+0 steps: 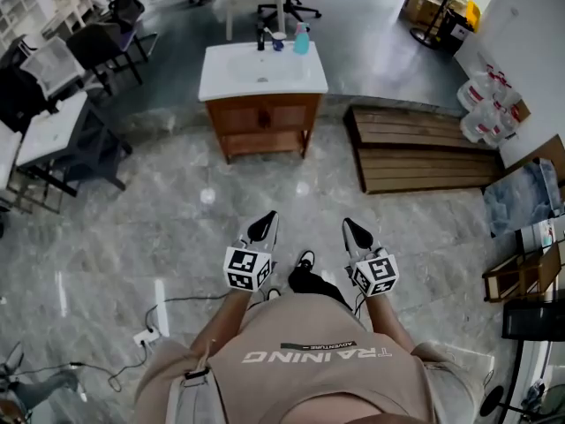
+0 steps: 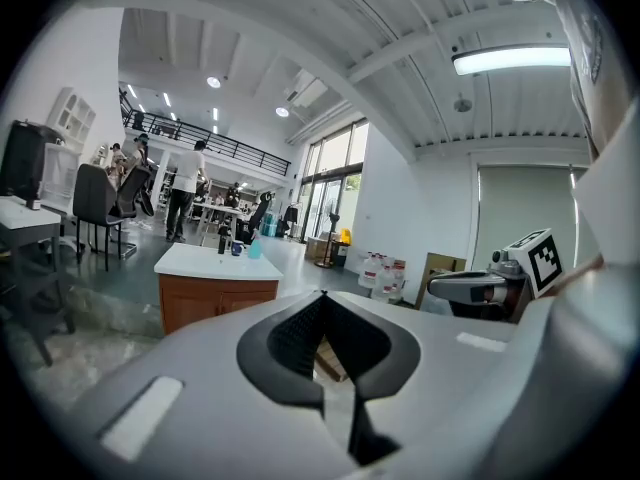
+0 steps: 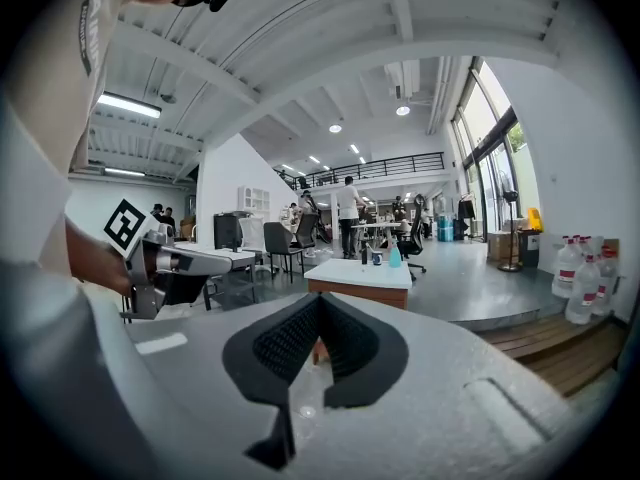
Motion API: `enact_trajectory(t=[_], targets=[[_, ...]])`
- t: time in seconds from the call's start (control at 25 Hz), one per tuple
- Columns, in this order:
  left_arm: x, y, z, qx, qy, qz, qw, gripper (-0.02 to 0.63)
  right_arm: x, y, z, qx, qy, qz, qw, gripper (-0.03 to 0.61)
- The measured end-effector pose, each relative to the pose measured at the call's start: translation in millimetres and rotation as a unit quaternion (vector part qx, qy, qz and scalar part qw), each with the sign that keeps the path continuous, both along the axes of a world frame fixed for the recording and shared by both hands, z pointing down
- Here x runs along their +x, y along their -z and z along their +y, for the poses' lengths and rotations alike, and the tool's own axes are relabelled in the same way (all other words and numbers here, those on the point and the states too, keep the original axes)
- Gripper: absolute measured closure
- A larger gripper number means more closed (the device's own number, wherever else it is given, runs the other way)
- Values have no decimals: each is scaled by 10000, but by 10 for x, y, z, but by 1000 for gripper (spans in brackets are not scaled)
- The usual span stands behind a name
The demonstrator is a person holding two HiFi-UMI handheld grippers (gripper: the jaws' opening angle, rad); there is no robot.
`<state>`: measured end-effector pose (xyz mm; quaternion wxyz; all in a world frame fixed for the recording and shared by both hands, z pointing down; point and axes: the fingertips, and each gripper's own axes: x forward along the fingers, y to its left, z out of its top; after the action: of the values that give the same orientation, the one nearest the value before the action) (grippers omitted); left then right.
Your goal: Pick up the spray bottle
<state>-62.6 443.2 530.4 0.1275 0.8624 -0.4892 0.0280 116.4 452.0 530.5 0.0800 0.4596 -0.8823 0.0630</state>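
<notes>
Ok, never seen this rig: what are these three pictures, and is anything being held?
No robot: a person holds a gripper in each hand. The head view looks down from their head, showing the left gripper and right gripper. The other two views come from cameras riding on each gripper, looking along its jaws. Both pairs of jaws are shut, holding nothing. Ahead stands a wooden cabinet with a white sink top; the teal spray bottle stands near its back edge, beside a mug, untouched.
</notes>
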Motion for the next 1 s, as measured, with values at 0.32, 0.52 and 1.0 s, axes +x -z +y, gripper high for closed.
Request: enact_trajectory(t=[0.32,0.52,1.0], targets=[[193,39,-758,-125,66,-166,9998,598,69,71,-946,146,417,169,9989,577],[379,58,-1224,-147,-15,-405,9991,598,128,-49,-1395,153,552,136,9983,577],[386,6,-1940,-395,172,-461,9980,598,210,-262,-2273,-261,607,-78,9978,577]])
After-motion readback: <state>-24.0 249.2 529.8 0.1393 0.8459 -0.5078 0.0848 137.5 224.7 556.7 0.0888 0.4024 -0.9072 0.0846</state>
